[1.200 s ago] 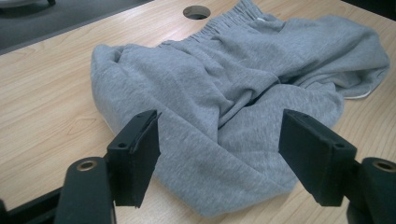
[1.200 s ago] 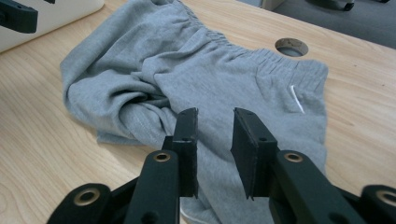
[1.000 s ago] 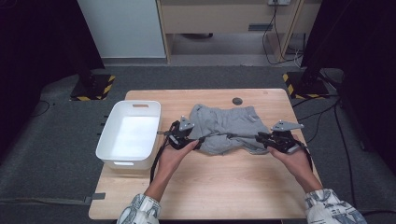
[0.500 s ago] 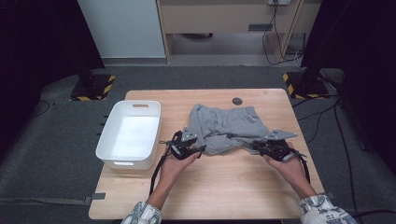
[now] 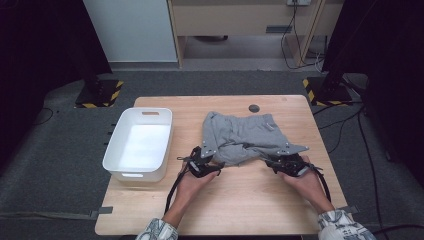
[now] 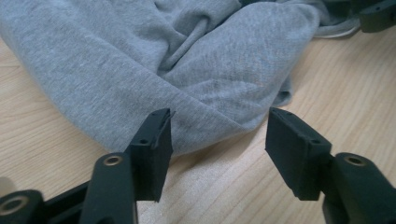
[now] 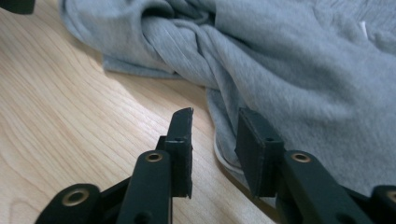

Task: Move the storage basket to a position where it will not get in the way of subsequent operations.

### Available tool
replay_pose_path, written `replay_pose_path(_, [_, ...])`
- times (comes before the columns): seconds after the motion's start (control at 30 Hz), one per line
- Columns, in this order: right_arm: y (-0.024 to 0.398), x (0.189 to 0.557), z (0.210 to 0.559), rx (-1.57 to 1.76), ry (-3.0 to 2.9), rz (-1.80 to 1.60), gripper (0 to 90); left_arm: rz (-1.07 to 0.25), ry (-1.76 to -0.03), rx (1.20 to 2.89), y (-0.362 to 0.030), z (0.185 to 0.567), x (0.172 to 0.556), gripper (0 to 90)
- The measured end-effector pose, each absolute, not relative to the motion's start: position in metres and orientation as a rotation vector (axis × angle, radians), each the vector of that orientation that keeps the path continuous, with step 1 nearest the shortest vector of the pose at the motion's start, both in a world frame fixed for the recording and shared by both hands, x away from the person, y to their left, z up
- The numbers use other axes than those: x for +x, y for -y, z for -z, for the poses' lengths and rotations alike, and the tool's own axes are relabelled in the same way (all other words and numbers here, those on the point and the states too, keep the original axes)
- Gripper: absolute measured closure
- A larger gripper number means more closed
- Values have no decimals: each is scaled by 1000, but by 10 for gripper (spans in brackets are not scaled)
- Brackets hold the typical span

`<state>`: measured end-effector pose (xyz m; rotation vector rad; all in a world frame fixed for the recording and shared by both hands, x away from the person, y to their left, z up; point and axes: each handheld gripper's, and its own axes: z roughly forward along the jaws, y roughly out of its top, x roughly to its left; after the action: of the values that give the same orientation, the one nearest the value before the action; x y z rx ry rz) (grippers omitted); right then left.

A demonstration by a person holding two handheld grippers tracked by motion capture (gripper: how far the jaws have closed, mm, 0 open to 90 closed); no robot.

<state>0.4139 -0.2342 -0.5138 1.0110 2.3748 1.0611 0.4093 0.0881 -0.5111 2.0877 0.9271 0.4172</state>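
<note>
showing the left tool (image 6: 217,149) agape — garment (image 6: 140,70) edge between (unpinched).

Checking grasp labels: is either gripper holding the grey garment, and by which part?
Neither. Left gripper and right gripper stand open at the grey garment's near edge.

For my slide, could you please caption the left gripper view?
Open left gripper poised at the crumpled grey cotton garment's folded edge on the light wooden table.
</note>
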Motion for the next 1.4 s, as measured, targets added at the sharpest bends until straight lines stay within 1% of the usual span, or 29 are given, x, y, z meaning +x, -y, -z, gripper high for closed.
replay_pose_path(0.23, [237, 418, 522, 1068, -2379, -1029, 606, -410, -937, 2080, -87, 514, 413, 399])
replay_pose_path(0.33, [236, 419, 525, 1072, -2397, -1009, 606, -408, -941, 2091, -86, 516, 413, 399])
replay_pose_path(0.43, [236, 419, 527, 1075, -2396, -997, 636, -408, -934, 2107, -83, 518, 414, 411])
replay_pose_path(0.5, [236, 419, 527, 1065, -2399, -986, 680, -405, -926, 2110, -82, 520, 415, 431])
replay_pose_path(0.6, [236, 419, 528, 1065, -2388, -980, 753, -400, -937, 2118, -81, 523, 417, 491])
replay_pose_path(0.7, [237, 420, 529, 1069, -2380, -978, 823, -428, -929, 2136, -78, 525, 419, 568])
replay_pose_path(0.77, [237, 420, 529, 1063, -2379, -977, 842, -438, -919, 2144, -77, 525, 420, 632])
replay_pose_path(0.87, [237, 420, 528, 1063, -2379, -979, 866, -476, -885, 2158, -77, 525, 421, 762])
replay_pose_path(0.93, [237, 420, 527, 1049, -2379, -987, 872, -479, -883, 2151, -77, 523, 421, 809])
replay_pose_path(1.03, [239, 418, 521, 1046, -2362, -1013, 875, -490, -883, 2129, -79, 515, 419, 823])
replay_pose_path(1.17, [247, 415, 508, 1043, -2320, -1060, 877, -508, -886, 2059, -85, 494, 418, 826])
replay_pose_path(1.27, [254, 414, 500, 1060, -2290, -1094, 877, -528, -884, 2045, -89, 480, 420, 827])
replay_pose_path(1.33, [259, 412, 494, 1069, -2264, -1110, 878, -542, -898, 2041, -93, 473, 424, 829])
replay_pose_path(1.4, [265, 412, 489, 1079, -2239, -1131, 878, -528, -936, 2030, -96, 469, 431, 829])
